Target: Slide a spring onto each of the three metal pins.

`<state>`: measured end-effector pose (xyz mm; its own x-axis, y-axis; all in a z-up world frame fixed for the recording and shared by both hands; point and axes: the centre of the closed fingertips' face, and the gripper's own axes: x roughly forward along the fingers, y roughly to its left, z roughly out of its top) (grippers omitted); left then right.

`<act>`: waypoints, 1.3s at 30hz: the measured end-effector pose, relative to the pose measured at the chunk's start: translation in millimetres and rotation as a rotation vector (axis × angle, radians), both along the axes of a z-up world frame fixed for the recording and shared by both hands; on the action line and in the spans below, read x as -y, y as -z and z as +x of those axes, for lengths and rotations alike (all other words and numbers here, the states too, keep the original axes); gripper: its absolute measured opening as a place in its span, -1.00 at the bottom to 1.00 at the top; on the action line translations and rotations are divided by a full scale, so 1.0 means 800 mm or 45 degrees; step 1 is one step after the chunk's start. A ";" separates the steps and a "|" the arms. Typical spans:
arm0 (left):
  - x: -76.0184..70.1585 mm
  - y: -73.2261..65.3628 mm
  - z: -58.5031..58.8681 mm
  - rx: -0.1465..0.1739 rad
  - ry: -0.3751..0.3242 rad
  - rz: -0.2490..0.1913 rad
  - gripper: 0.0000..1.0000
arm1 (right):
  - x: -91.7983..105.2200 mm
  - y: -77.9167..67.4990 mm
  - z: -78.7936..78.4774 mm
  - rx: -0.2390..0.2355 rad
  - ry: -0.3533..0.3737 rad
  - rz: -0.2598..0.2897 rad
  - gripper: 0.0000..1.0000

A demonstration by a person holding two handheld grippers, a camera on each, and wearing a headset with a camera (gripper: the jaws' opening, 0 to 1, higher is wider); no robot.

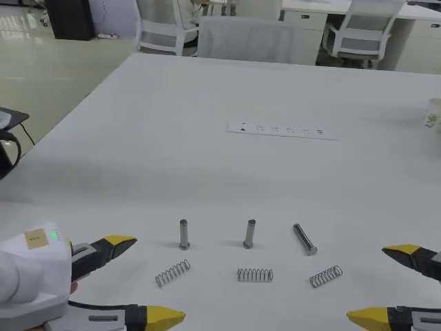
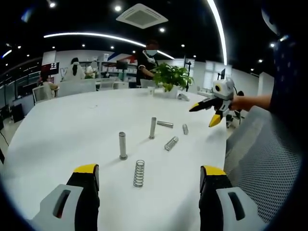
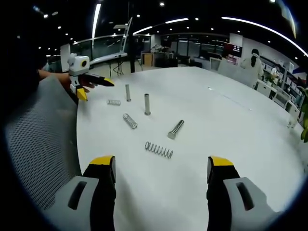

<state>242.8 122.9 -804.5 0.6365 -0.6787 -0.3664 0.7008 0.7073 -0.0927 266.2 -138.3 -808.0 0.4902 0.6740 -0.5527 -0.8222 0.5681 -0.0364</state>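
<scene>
Three metal pins stand in a row on the white table [image 1: 227, 172]. The left pin [image 1: 183, 234] and the middle pin [image 1: 249, 234] are upright, while the right pin [image 1: 304, 238] lies on its side. In front of each lies a loose spring: left [image 1: 172, 273], middle [image 1: 255, 275], right [image 1: 325, 276]. My left gripper [image 1: 150, 279] is open at the near left, and the left spring [image 2: 139, 173] lies just ahead between its jaws. Open at the near right, my right gripper [image 1: 372, 284] faces the right spring [image 3: 159, 149] and the lying pin [image 3: 176, 129]. Neither holds anything.
A flat white strip [image 1: 282, 131] lies mid-table beyond the pins. A cup [image 1: 433, 114] sits at the right edge. Office chairs [image 1: 241, 38] stand past the far edge. A potted plant [image 2: 172, 77] is on the table, and a mesh chair back [image 3: 43, 144] is near me.
</scene>
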 end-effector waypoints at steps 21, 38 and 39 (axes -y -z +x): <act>0.004 -0.003 -0.009 -0.017 0.007 0.026 0.65 | 0.005 -0.006 -0.008 -0.012 -0.024 -0.022 0.53; 0.013 -0.016 -0.020 0.010 0.056 0.018 0.62 | 0.005 -0.023 -0.036 0.011 0.002 -0.030 0.52; 0.014 -0.017 -0.021 0.012 0.057 0.015 0.62 | 0.006 -0.023 -0.036 0.014 0.004 -0.032 0.52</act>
<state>226.3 111.6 -790.6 0.6093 -0.7020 -0.3686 0.7325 0.6764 -0.0773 237.2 -142.9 -789.3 0.4984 0.6582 -0.5643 -0.8198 0.5694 -0.0599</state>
